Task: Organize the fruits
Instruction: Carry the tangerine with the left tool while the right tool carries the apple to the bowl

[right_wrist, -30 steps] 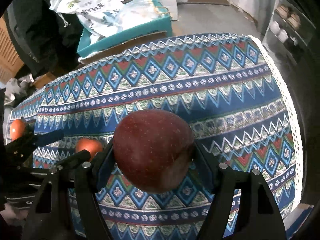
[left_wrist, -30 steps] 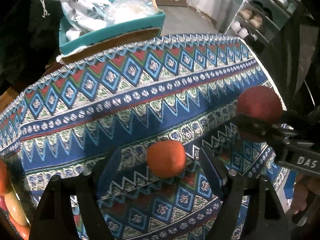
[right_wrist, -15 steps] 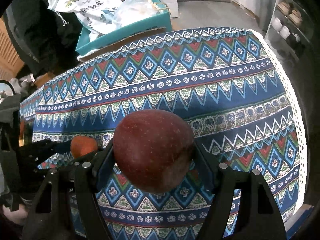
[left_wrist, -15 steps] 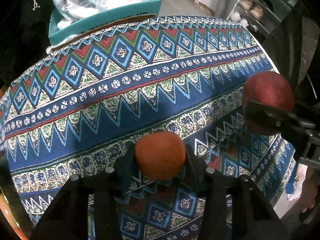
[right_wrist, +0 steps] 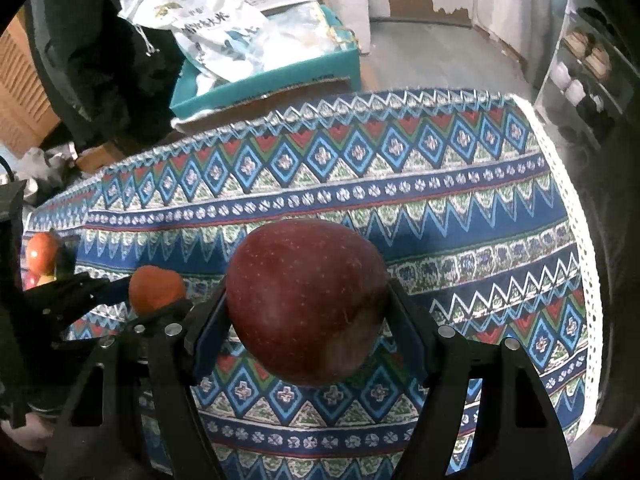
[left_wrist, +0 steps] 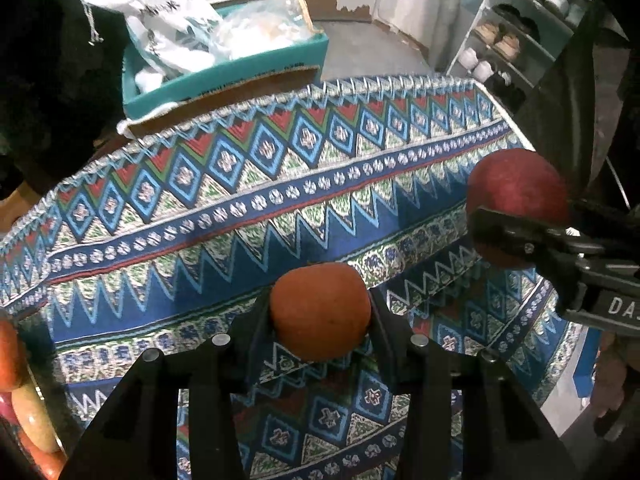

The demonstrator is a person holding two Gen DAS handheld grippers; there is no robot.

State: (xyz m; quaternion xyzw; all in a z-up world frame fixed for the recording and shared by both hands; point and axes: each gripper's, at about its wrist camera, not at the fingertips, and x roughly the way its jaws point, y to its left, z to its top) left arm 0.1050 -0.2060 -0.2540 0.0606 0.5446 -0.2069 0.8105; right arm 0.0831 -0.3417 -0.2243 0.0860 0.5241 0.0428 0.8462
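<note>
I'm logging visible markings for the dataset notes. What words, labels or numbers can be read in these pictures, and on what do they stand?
"DA": white letters on the body of the right gripper, cut off at the picture's edge.
White bag in the teal box: dark printed characters, too blurred to read.
Teal box, front edge: a small dark print line, too small to read.
Nothing else readable.

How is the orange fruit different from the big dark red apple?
The small round orange fruit is plain bright orange; the big dark red apple is deep red with tiny pale speckles. The orange fruit looks smaller than the apple. The orange fruit sits in the left gripper; the apple sits in the right gripper. Both are roundish and held above the patterned blue tablecloth.
</note>
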